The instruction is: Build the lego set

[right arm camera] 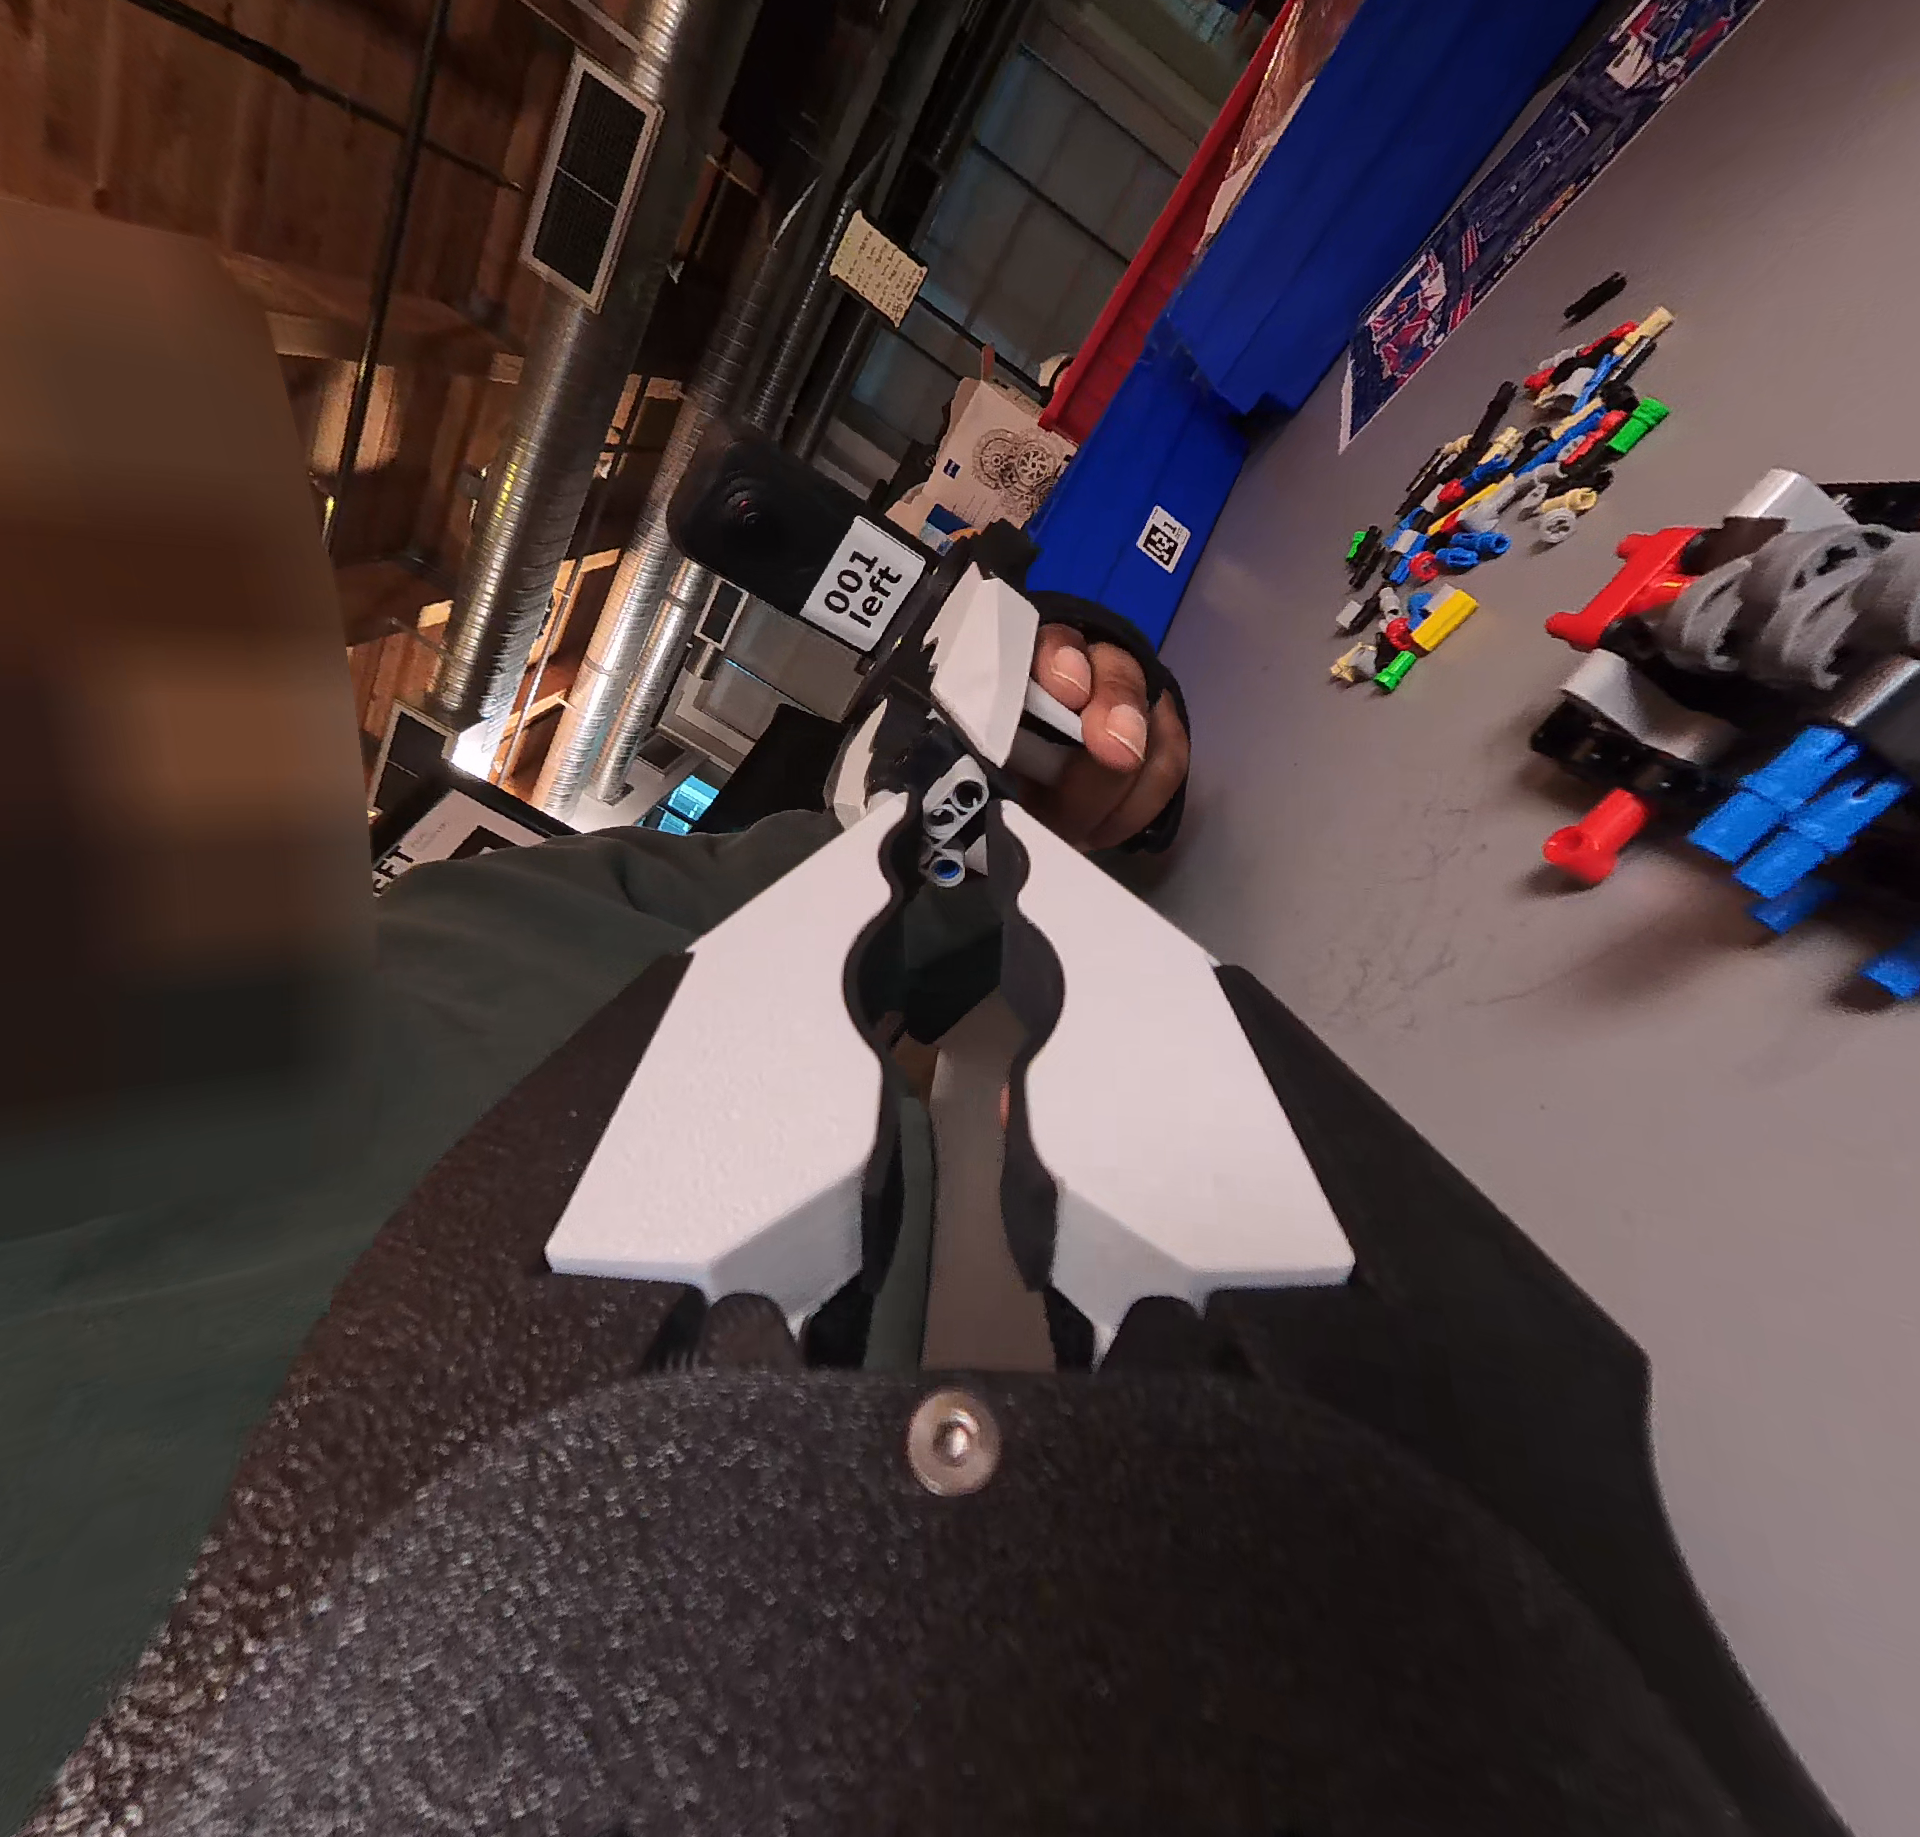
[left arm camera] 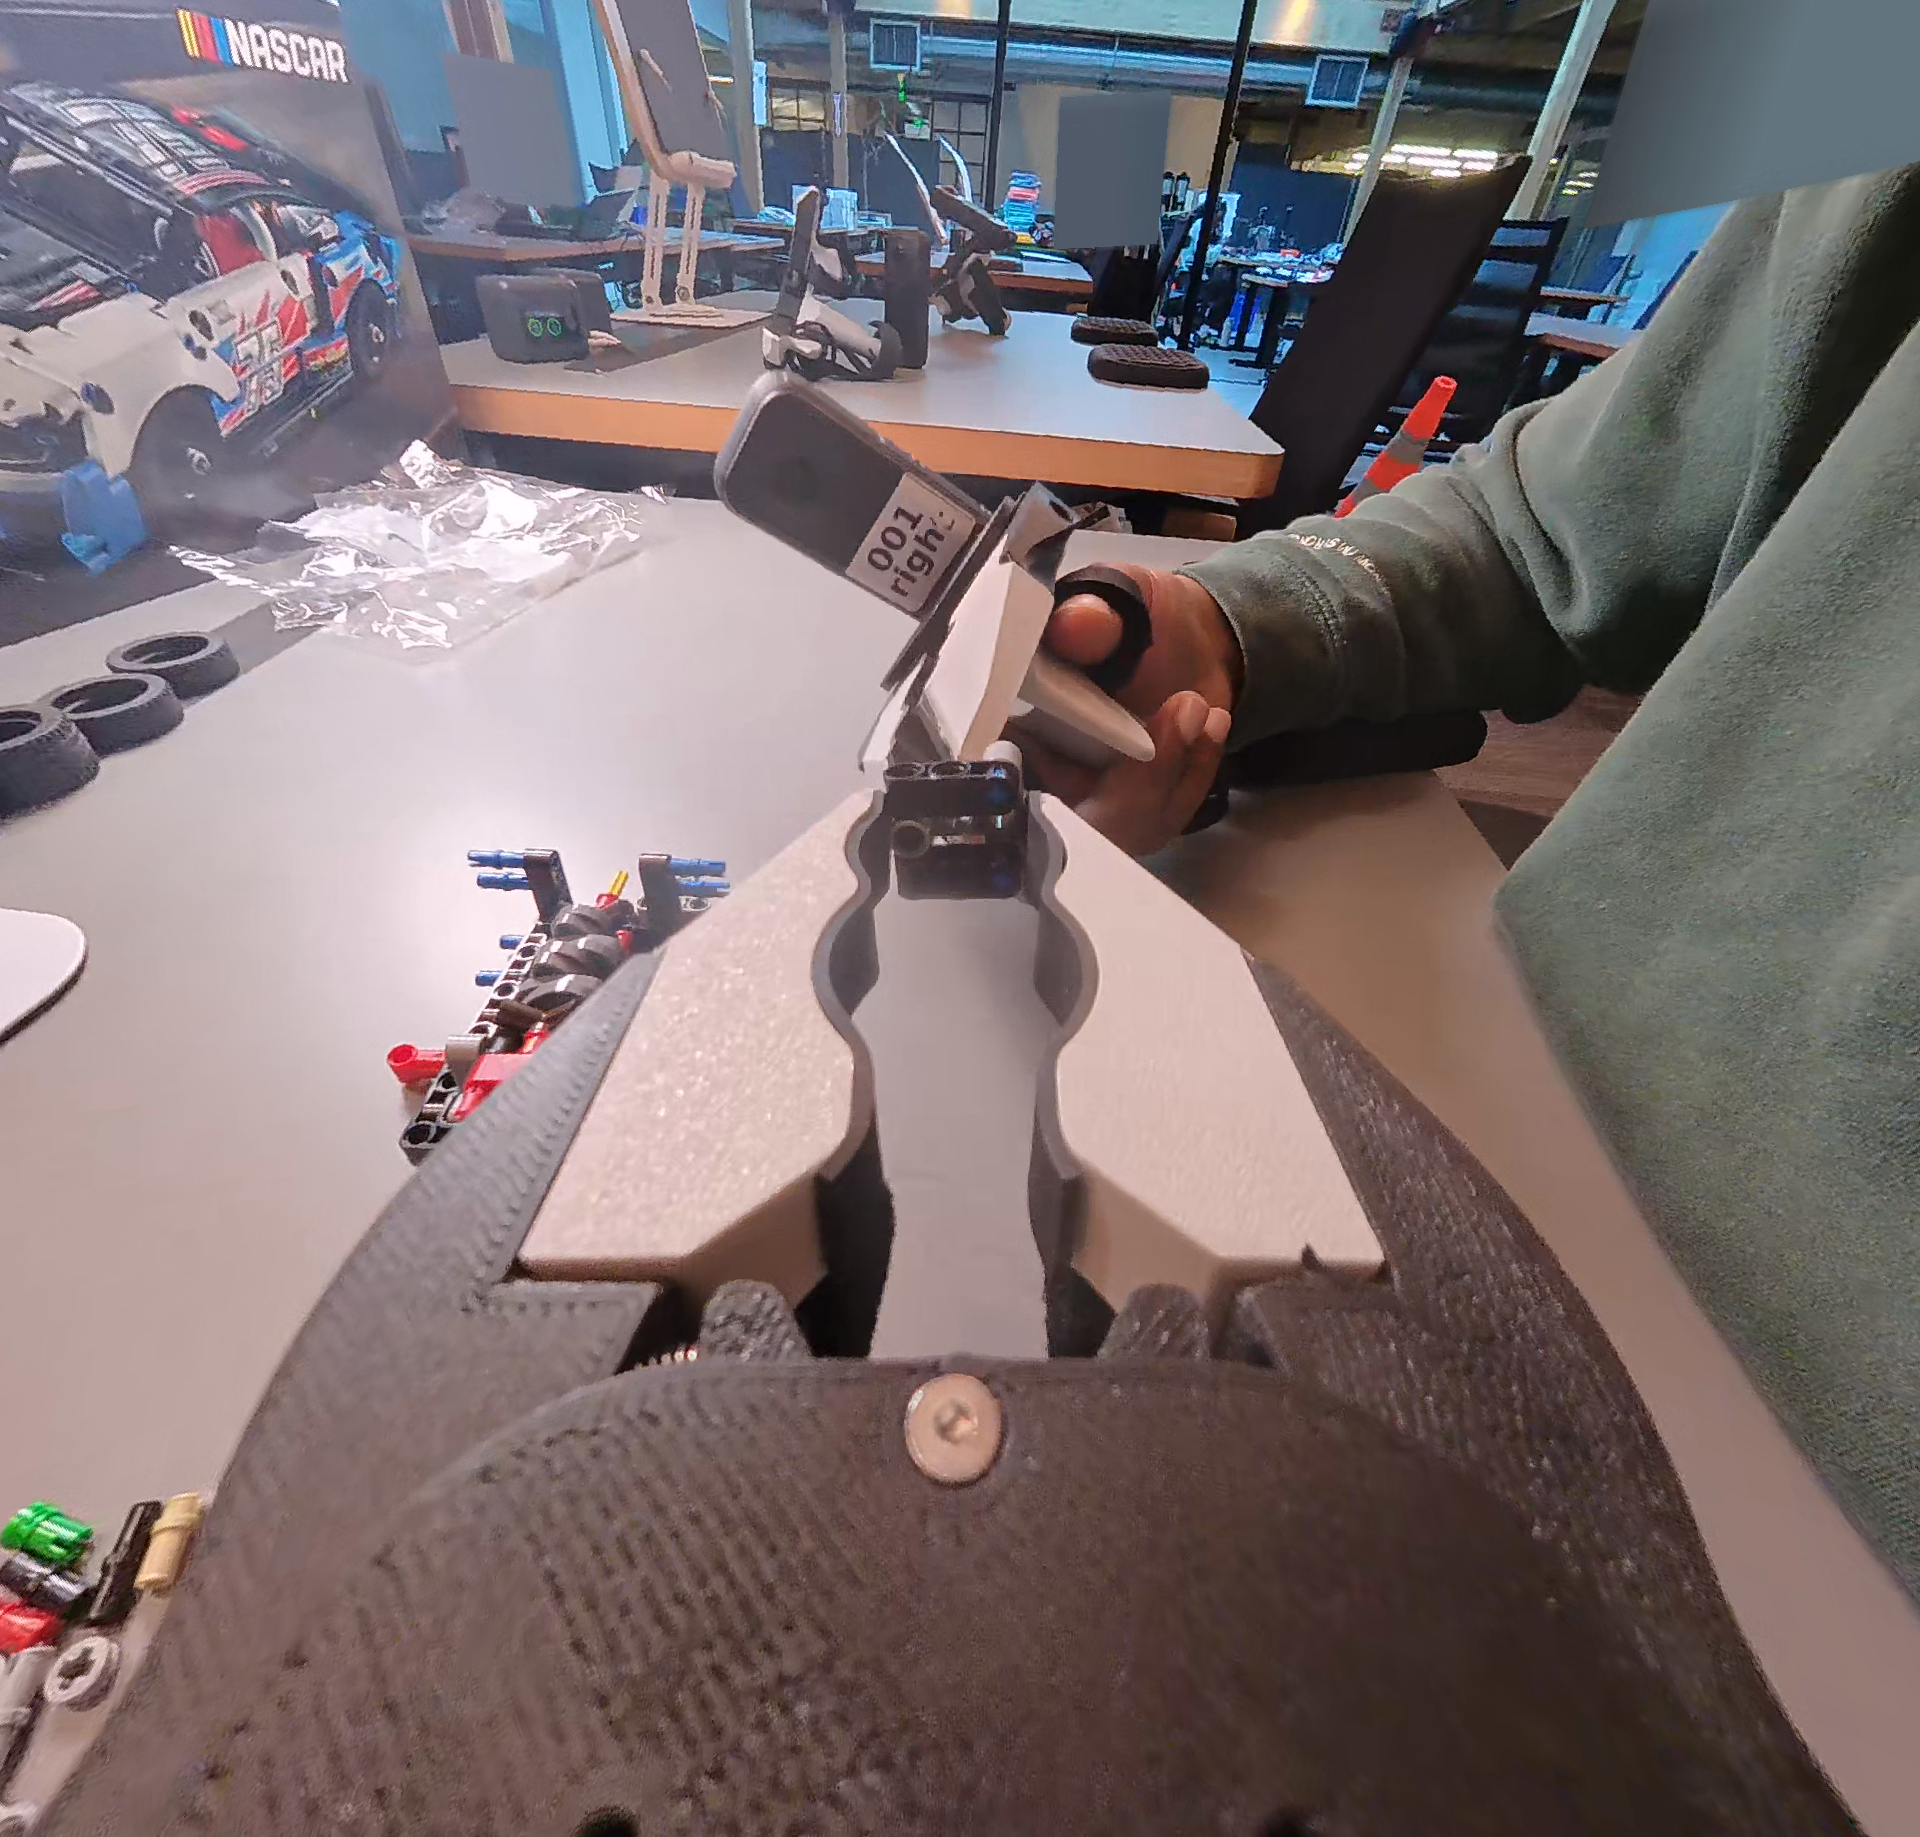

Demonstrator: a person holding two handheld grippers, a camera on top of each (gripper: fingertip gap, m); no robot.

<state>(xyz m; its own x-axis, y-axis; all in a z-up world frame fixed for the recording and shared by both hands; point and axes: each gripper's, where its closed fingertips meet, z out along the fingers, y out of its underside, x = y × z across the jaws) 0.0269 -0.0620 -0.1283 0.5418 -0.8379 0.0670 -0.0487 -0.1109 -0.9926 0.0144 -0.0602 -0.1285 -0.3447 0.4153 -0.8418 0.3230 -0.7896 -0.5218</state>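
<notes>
My left gripper [left arm camera: 956,823] is shut on a small black Technic piece with blue pins [left arm camera: 951,842], held above the grey table [left arm camera: 520,748]. My right gripper [left arm camera: 961,748], held by a hand, meets that piece from beyond, tip to tip. In the right wrist view my right gripper [right arm camera: 951,837] is shut on a small light grey piece with a blue pin [right arm camera: 956,805]. The left gripper [right arm camera: 940,748] faces it closely. The black piece is mostly hidden there.
A partly built black, red and blue assembly [left arm camera: 561,966] lies left of my left gripper and also shows in the right wrist view [right arm camera: 1745,686]. Black tyres [left arm camera: 114,696], a plastic bag [left arm camera: 416,551], the set box [left arm camera: 187,260] and loose pieces [right arm camera: 1496,509] lie around. My left and right fingertips are right by each other.
</notes>
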